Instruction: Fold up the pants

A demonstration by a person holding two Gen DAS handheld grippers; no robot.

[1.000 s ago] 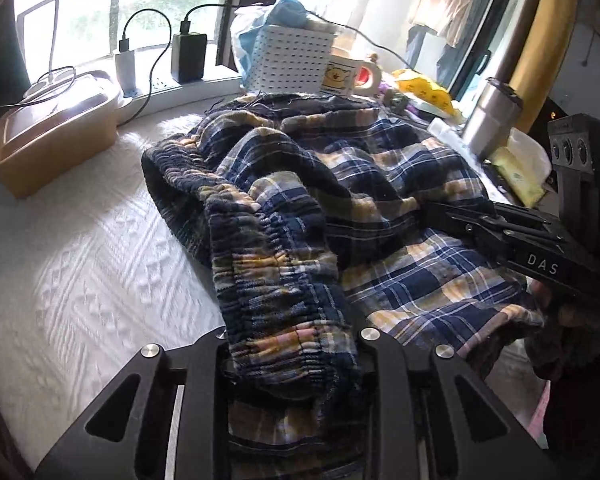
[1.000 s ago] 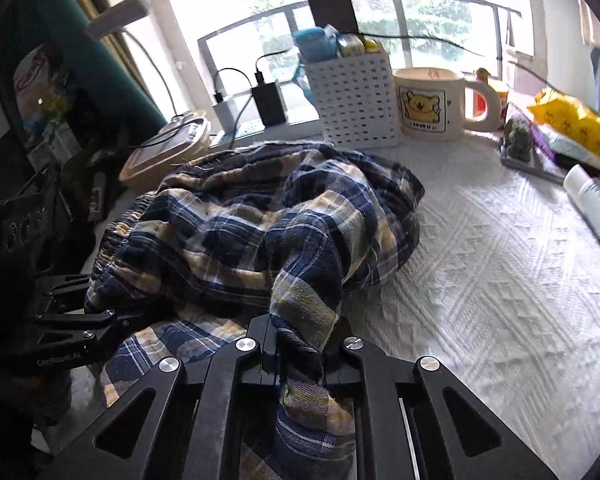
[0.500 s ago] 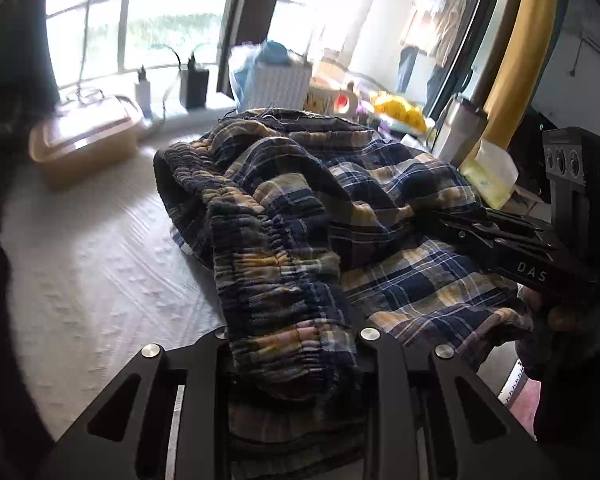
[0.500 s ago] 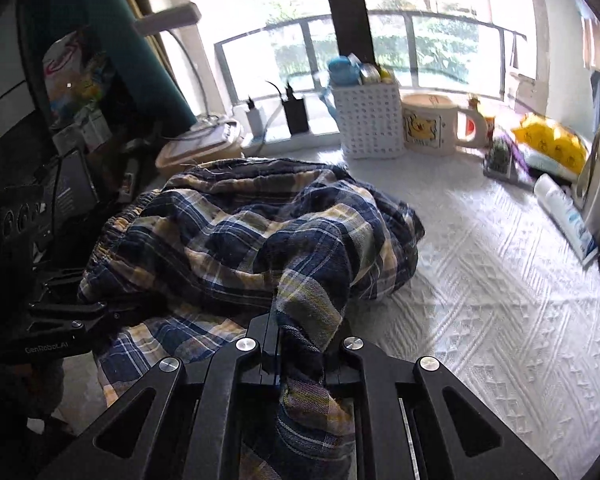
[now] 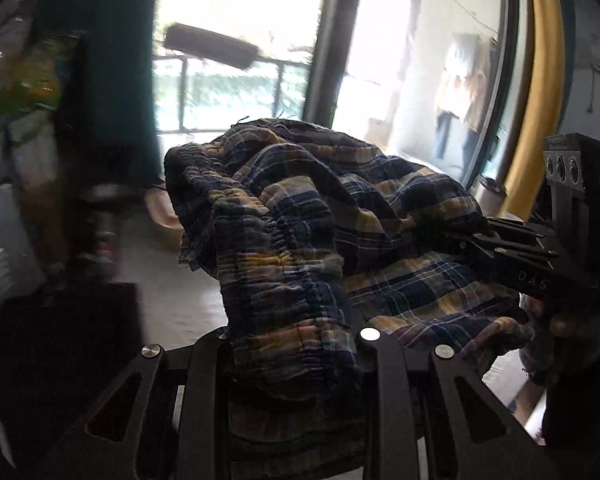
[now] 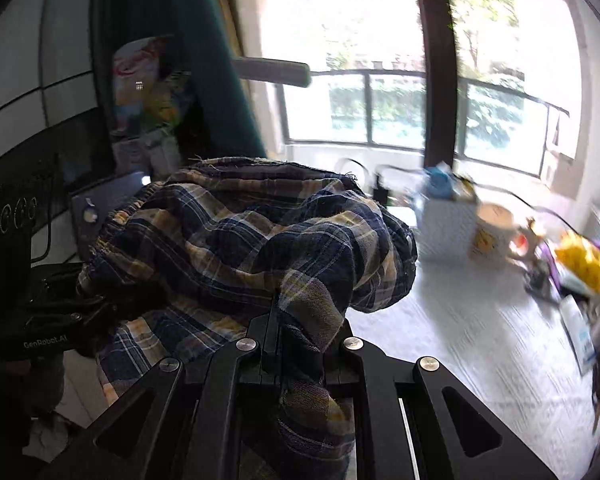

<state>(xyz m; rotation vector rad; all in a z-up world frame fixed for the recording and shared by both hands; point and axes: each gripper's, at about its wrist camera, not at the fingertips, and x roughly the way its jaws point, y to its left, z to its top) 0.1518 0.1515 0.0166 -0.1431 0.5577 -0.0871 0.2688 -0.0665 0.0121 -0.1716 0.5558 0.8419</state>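
Note:
The navy and yellow plaid pants [image 5: 320,216] hang bunched in the air between both grippers, lifted above the white textured table cover [image 6: 480,340]. My left gripper [image 5: 294,338] is shut on the gathered elastic waistband, which fills the gap between its fingers. My right gripper [image 6: 302,334] is shut on a fold of the plaid cloth [image 6: 260,240]. In the left wrist view the right gripper [image 5: 464,238] enters from the right, held by a hand, with its tips buried in the fabric. The left gripper [image 6: 96,306] shows at the left edge of the right wrist view.
A white perforated basket [image 6: 444,228], a cream mug [image 6: 494,234] and a yellow bag [image 6: 580,260] stand at the table's back by the window. A tan container [image 5: 162,214] lies behind the pants. A lamp head [image 6: 272,70] hangs overhead. Dark clutter fills the left side.
Both grippers have risen and pulled back with the pants, lifting the cloth off the table. Both views have tipped up toward the window and blurred.

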